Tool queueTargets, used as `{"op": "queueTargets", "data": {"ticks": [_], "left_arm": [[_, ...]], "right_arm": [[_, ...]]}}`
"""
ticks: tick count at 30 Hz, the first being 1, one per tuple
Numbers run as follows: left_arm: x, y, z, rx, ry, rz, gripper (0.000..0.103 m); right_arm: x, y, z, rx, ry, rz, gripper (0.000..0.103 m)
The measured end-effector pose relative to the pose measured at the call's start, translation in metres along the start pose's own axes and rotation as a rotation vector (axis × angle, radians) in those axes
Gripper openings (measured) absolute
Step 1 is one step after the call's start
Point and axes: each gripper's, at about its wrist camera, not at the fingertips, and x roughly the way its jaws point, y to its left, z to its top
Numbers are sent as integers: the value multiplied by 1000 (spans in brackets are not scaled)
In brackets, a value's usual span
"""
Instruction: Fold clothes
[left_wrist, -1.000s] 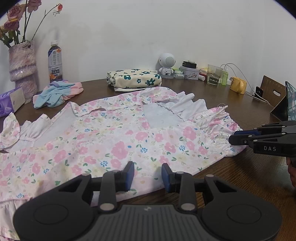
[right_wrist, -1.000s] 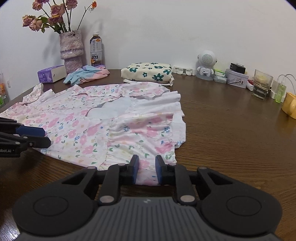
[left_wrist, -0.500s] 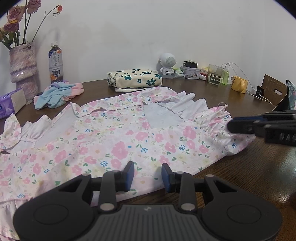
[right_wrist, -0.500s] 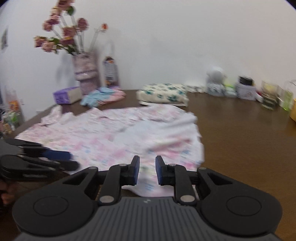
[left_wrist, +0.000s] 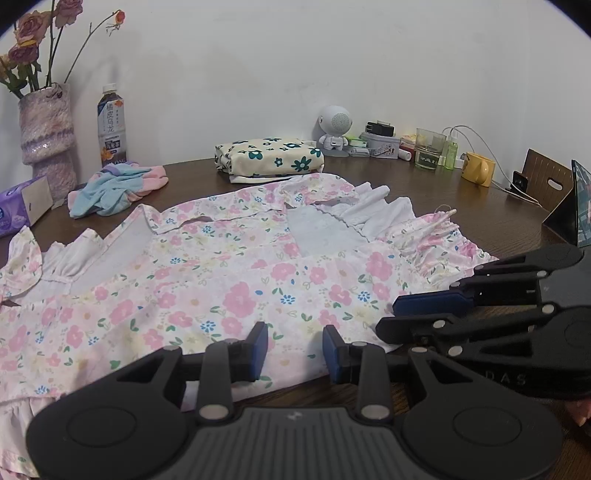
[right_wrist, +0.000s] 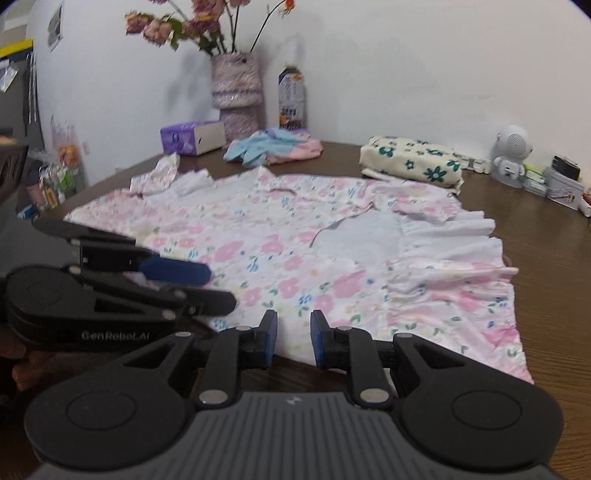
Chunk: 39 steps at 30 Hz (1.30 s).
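A pink floral dress (left_wrist: 236, 280) (right_wrist: 295, 251) lies spread flat on the brown wooden table (left_wrist: 480, 218). My left gripper (left_wrist: 294, 347) hovers at the dress's near hem, open, with the blue pads apart and the cloth lying loose under the gap. My right gripper (right_wrist: 293, 332) sits at the same hem, open with a narrow gap and nothing pinched. In the left wrist view the right gripper (left_wrist: 388, 317) reaches in from the right, close beside the left one. The right wrist view, slightly blurred, has the left gripper (right_wrist: 218, 290) coming in from the left over the hem.
Along the back of the table stand a vase of roses (left_wrist: 46, 136), a drink bottle (left_wrist: 110, 129), a purple tissue box (left_wrist: 22, 205), a blue-pink cloth heap (left_wrist: 114, 188), a folded cream floral cloth (left_wrist: 269, 157), a white robot figure (left_wrist: 334, 127) and a yellow mug (left_wrist: 478, 171) with cables.
My right gripper has swung left along the near hem and now sits right beside the left gripper. The left gripper and the dress have stayed put.
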Motion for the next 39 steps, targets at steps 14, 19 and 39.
{"op": "queueTargets", "data": {"ticks": [14, 19, 39], "left_arm": [[-6, -14, 4, 3, 7, -13, 32], [-5, -16, -3, 35, 14, 10, 33], [-29, 23, -17, 30, 9, 131, 40]], "right_arm": [[0, 0, -3, 4, -8, -4, 20], [0, 0, -2, 2, -7, -7, 20], [0, -1, -2, 2, -7, -12, 20]]}}
